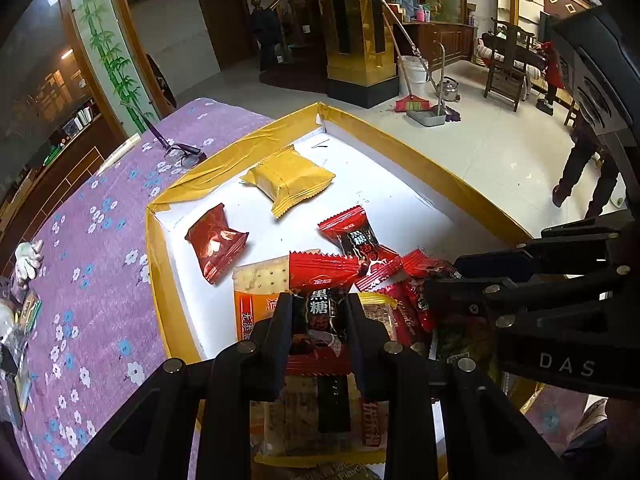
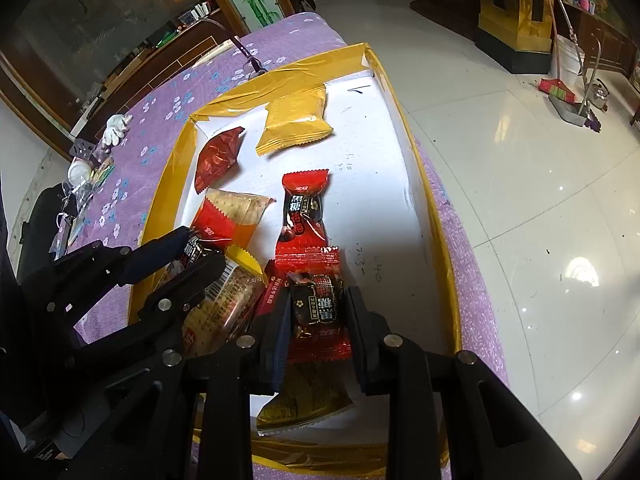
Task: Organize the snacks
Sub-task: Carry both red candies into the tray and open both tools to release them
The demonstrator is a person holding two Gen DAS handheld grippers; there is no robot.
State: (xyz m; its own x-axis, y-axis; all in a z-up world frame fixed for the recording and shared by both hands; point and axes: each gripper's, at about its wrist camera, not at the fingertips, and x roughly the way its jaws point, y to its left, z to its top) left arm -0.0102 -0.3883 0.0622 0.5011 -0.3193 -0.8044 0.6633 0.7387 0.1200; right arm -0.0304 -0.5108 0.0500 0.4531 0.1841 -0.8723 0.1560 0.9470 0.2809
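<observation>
Left gripper (image 1: 320, 312): clamped on a red and black candy (image 1: 322, 320) over the near end of the tray; the candy's long axis runs away from the gripper, one crimped end pointing toward the far rim.
Right gripper (image 2: 316, 308): clenched on a second red and black candy (image 2: 316, 312), just beside the first gripper; its long axis also runs along the fingers.
Near pile: cracker packs (image 1: 262, 280) and more red wrappers lie overlapping beneath both grippers.
Third candy (image 2: 304, 208): lying flat mid-tray, lengthwise toward the far rim.
Farther snacks: a dark red packet (image 1: 216, 242) near the left wall, a yellow packet (image 1: 290, 178) beyond it, apart from each other.
Tray (image 1: 160, 300): shallow white box with yellow-taped walls.
Surface: purple flowered cloth (image 1: 92, 240) over the table; glasses (image 1: 180, 152) lie just past the tray's far corner.
Room: pale tiled floor (image 2: 520, 160), a broom and dustpan (image 1: 416, 106), wooden chair (image 1: 506, 68), stairs at the back.
</observation>
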